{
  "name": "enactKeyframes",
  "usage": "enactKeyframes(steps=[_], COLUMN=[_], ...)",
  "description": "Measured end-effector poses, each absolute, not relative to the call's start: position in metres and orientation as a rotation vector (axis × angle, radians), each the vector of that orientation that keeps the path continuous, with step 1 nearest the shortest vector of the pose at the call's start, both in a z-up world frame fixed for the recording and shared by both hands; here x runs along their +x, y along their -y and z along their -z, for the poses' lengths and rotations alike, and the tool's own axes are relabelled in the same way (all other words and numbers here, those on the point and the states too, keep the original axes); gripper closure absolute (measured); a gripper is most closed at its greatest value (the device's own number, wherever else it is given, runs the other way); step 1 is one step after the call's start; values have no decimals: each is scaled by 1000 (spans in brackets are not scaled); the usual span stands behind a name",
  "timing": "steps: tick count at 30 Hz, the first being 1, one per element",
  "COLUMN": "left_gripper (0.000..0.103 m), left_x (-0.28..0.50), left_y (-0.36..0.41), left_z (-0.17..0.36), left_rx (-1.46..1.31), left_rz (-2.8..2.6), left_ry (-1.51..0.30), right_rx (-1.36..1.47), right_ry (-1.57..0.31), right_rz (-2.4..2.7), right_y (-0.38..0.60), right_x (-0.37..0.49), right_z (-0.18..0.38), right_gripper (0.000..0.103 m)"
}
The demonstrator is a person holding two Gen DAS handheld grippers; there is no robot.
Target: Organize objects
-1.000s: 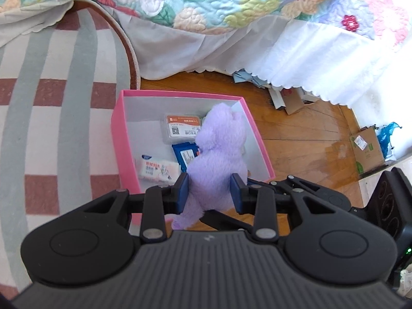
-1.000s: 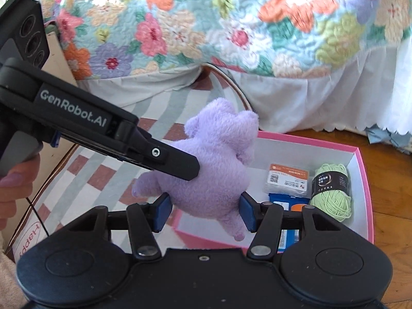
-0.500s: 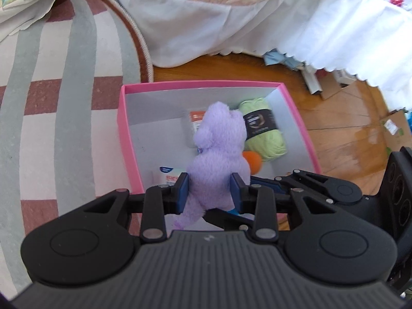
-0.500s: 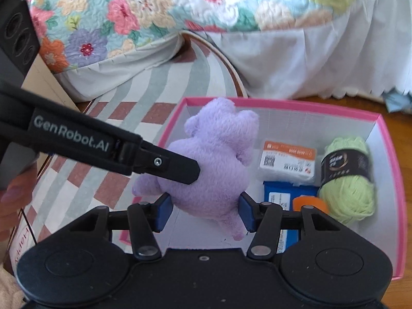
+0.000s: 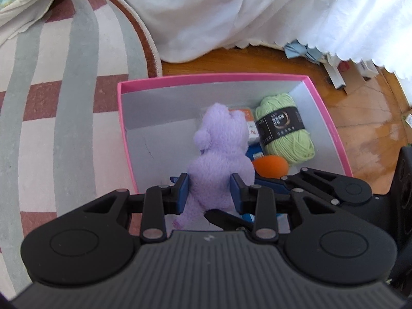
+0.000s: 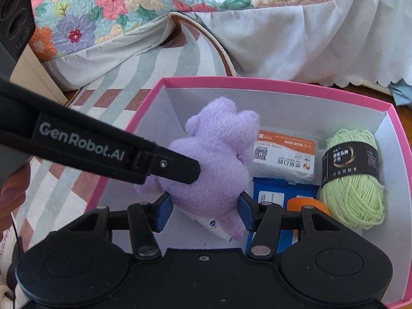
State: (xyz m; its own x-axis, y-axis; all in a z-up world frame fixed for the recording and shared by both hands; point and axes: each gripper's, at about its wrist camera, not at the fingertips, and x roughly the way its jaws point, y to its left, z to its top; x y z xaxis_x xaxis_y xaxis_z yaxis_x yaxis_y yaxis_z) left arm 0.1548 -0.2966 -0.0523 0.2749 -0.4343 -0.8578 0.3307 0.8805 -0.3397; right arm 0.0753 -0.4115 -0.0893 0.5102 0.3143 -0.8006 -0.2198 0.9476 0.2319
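Both tools grip the purple plush toy [image 5: 219, 154] at once. The left tool [image 5: 209, 193] is clenched on its lower body, blue pads pressed into the fur on either side; the right tool [image 6: 204, 212] clamps it lower down in the same way. The toy hangs inside the pink box [image 6: 144, 118], toward its left half, and whether it touches the box floor cannot be told because the tools' bodies cover its underside.

Beside it in the box lie a green yarn ball [image 6: 352, 180] with a dark label, a clear packet with an orange-and-white label [image 6: 283, 154], and a blue packet [image 6: 278, 193] half hidden under it. An orange round thing [image 5: 270, 166] is mostly covered by the right tool's linkage, so its shape is unclear. A white item [image 6: 213, 228] peeks out beneath the toy's foot, cut off.

The box sits on the wooden floor [image 5: 373, 118] against a striped rug [image 5: 64, 103], near a bed skirt [image 5: 231, 20]. Part of a hand [image 6: 10, 193] shows at the left edge, blurred.
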Motion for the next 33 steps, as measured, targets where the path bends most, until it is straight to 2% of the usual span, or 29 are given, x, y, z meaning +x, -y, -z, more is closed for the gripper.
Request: enactKeyframes(steps=[9, 16, 23, 29, 33], left_gripper=[70, 70, 69, 67, 62], left_x=[135, 107, 80, 55, 39], left_y=[279, 255, 224, 198, 177], left_z=[34, 4, -11, -20, -23], left_rx=[-159, -129, -96, -50, -41], left_rz=[488, 465, 407, 352, 313], left_ry=[-1149, -1084, -1075, -1069, -1068], right_rx=[71, 87, 42, 30, 21], right_ry=[-963, -884, -856, -841, -839], right_rz=[-309, -344, -354, -323, -301], right_y=[412, 405, 383, 366, 354], right_x=[63, 30, 7, -12, -23], right_z=[88, 61, 35, 13, 1], right_gripper=[40, 35, 35, 34, 29])
